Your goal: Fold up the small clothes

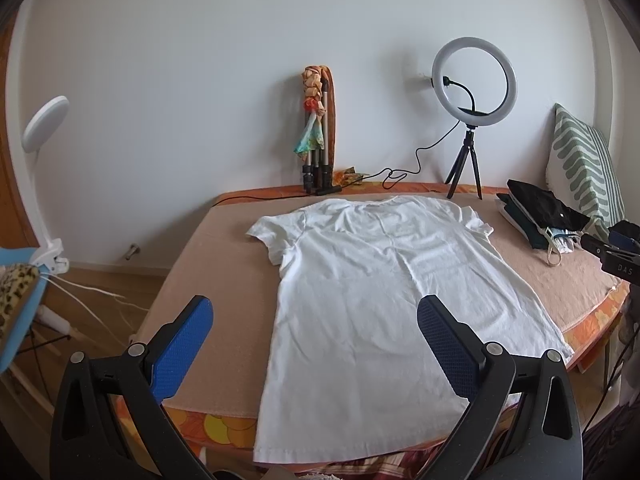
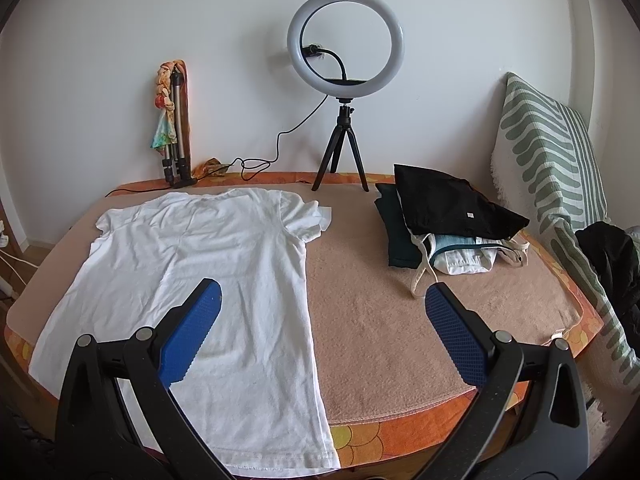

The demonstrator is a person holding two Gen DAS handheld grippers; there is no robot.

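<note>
A white T-shirt point(image 1: 372, 280) lies spread flat on the pink towel-covered table point(image 1: 224, 280), collar away from me, hem at the near edge. It also shows in the right wrist view point(image 2: 208, 264), on the left half of the table point(image 2: 380, 320). My left gripper point(image 1: 316, 316) is open and empty above the shirt's lower left part. My right gripper point(image 2: 324, 300) is open and empty above the shirt's right side edge. The right gripper's body shows at the right edge of the left wrist view point(image 1: 616, 252).
A pile of folded dark and light clothes point(image 2: 448, 220) sits at the back right. A ring light on a tripod point(image 2: 344, 80) and a folded tripod with a scarf point(image 2: 174, 120) stand by the wall. A striped cushion point(image 2: 552, 152) leans at the right.
</note>
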